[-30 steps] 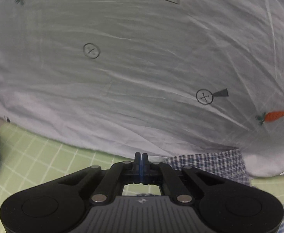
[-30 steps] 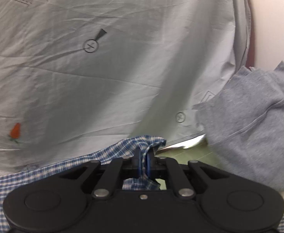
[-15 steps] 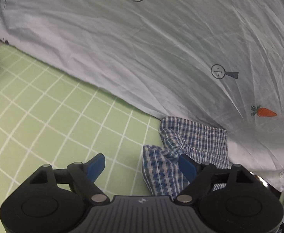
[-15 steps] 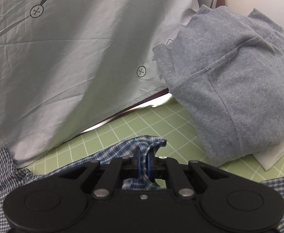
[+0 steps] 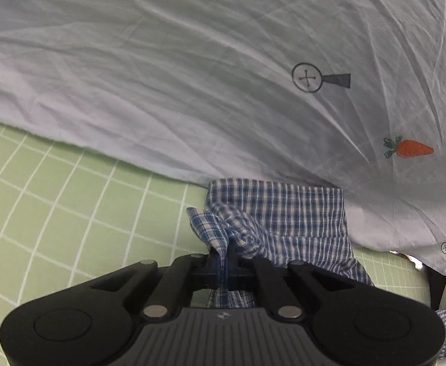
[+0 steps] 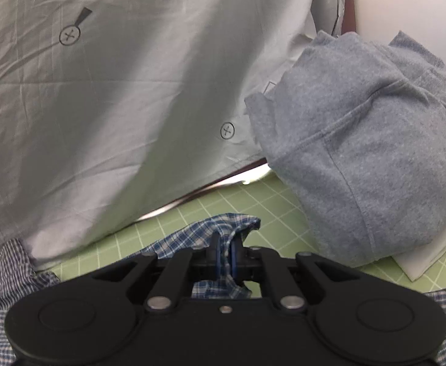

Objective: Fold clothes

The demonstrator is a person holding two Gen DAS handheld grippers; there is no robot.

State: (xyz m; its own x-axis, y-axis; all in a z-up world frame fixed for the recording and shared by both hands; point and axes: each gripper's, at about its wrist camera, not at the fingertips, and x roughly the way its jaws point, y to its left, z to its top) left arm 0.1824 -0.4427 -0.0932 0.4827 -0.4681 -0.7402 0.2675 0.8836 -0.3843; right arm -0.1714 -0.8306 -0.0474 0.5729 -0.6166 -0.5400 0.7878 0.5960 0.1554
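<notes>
A blue-and-white checked garment (image 5: 283, 213) lies bunched on the green grid mat (image 5: 70, 198), its far edge against a pale printed sheet. My left gripper (image 5: 226, 254) is shut on a gathered fold of this checked cloth. In the right wrist view the same checked garment (image 6: 223, 228) shows with my right gripper (image 6: 224, 254) shut on another edge of it, above the green mat (image 6: 271, 201). More checked cloth trails off to the lower left of that view.
A pale sheet (image 5: 192, 76) printed with carrots and crosshair marks hangs behind the mat; it also shows in the right wrist view (image 6: 116, 106). A grey-blue sweatshirt (image 6: 375, 152) lies heaped at the right on a white folded item (image 6: 427, 262).
Half a second ago my left gripper was open over the checked cloth; now it is shut on a fold of it. My right gripper has stayed shut on the cloth.
</notes>
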